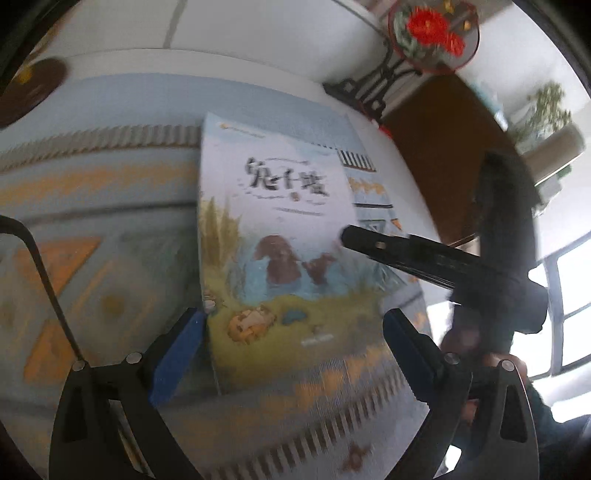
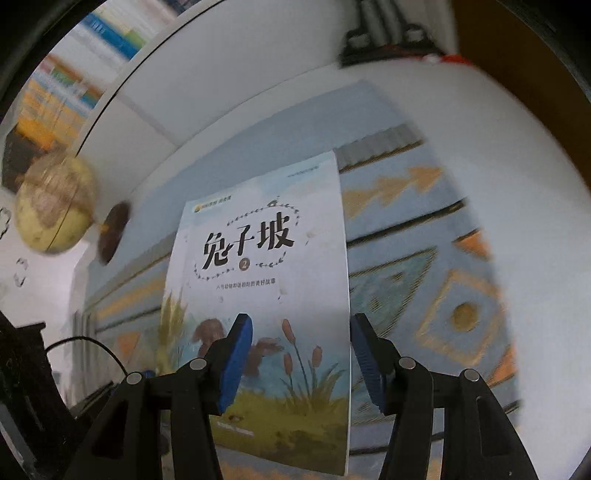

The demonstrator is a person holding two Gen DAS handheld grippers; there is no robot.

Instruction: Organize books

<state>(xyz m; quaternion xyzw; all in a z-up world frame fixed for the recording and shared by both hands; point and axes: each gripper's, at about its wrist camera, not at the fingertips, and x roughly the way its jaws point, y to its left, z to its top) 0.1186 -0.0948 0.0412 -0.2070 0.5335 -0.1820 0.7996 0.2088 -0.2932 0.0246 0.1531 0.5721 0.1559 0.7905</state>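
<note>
One book (image 2: 258,295) lay flat on the patterned cloth (image 2: 424,258) near the table's middle. Both the left gripper (image 1: 293,332) and right gripper (image 2: 301,362) stood wide open, holding nothing, jaws either side of its lower edge.

A patterned cloth (image 2: 424,258) in pale blue, with orange triangles and diamonds and a fringe of dark stripes, covers much of the white tabletop (image 2: 480,147). A globe (image 2: 55,206) hangs blurred at the left, near a dark round disc (image 2: 112,232). A round ornament with red flowers (image 1: 434,33) stands on a black stand (image 1: 373,85). A potted plant (image 1: 546,118) sits near the window (image 1: 569,295).
</note>
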